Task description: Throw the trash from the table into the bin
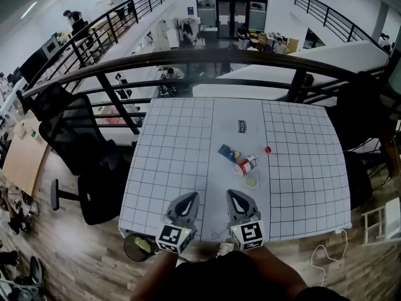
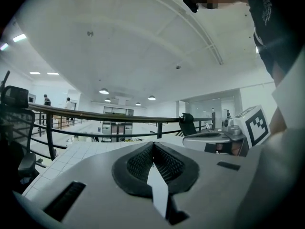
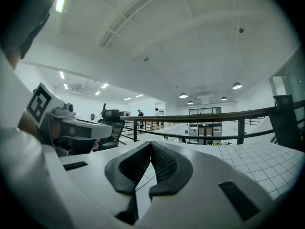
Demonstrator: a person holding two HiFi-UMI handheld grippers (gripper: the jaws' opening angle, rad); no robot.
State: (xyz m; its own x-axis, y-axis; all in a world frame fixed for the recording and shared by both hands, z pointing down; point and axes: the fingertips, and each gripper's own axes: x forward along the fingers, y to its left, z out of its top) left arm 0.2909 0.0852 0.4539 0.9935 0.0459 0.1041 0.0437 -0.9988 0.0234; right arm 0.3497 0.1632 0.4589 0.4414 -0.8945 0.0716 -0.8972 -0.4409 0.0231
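There are two tools, one in each of the person's hands. Both sit low over the near edge of the table point(image 1: 169, 162) and point out across it.

The left tool point(image 1: 191, 197) has its two jaws pressed together with nothing between them. The right tool point(image 1: 233, 195) is just the same: jaws closed tight and holding nothing. The two tools are side by side, close but not touching. Each has one cube with black and white squares on it.

The table has a white cover with a grid of black lines. The trash lies a little right of the middle, past the tools. I count four pieces. There is one bottle point(image 1: 246, 165) with a red label, lying on its side. One blue wrapper point(image 1: 226, 152) lies just beside it on the left. One small red cap point(image 1: 267, 149) sits alone, near the bottle's right. One round clear lid point(image 1: 252, 181) lies flat just in front of the bottle.

There is one bin point(image 1: 139, 246). It is dark and round, and it stands on the floor point(image 1: 75, 262) by the table's near left corner, close to the left tool. Something pale green shows inside it.

One black chair point(image 1: 78, 140) stands left of the table. One dark railing point(image 1: 188, 58) runs behind it. One white cable point(image 1: 326, 253) lies on the floor at the right.
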